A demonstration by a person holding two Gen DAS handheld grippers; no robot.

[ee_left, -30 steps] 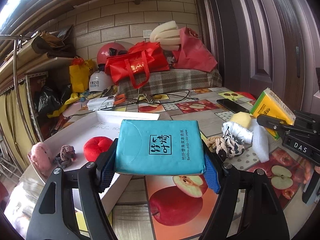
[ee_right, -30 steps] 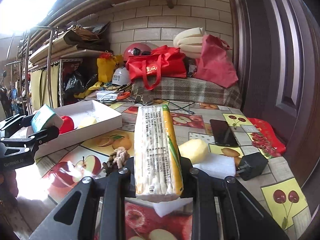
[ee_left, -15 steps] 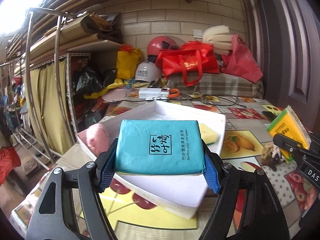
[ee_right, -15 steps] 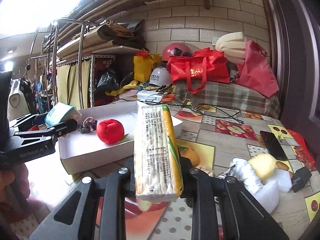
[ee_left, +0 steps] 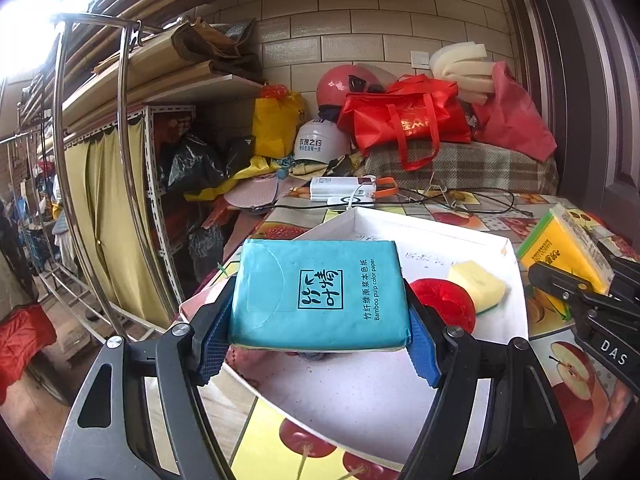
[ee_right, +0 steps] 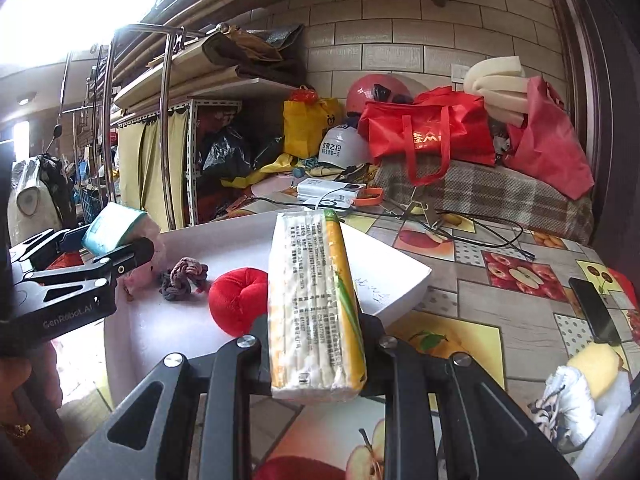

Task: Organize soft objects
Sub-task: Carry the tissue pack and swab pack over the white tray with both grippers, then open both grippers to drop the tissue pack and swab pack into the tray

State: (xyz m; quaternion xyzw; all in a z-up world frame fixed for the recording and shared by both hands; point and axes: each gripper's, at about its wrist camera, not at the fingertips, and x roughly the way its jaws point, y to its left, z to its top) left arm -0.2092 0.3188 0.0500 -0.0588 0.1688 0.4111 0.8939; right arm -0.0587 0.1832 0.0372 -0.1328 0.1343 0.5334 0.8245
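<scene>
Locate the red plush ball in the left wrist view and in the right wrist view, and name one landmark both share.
Left wrist view: the red plush ball lies in the white tray, right of centre, partly behind the teal tissue pack.
Right wrist view: left of centre, beside the yellow tissue pack.
Shared landmark: the red tote bag at the back.

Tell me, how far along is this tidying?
Partly done. Already in the white box: a red plush, a yellow sponge, a scrunchie and something pink. In hand: the left gripper holds a teal tissue pack over the box, and the right gripper holds a yellow tissue pack. Left: a small pile of soft things on the table.
</scene>
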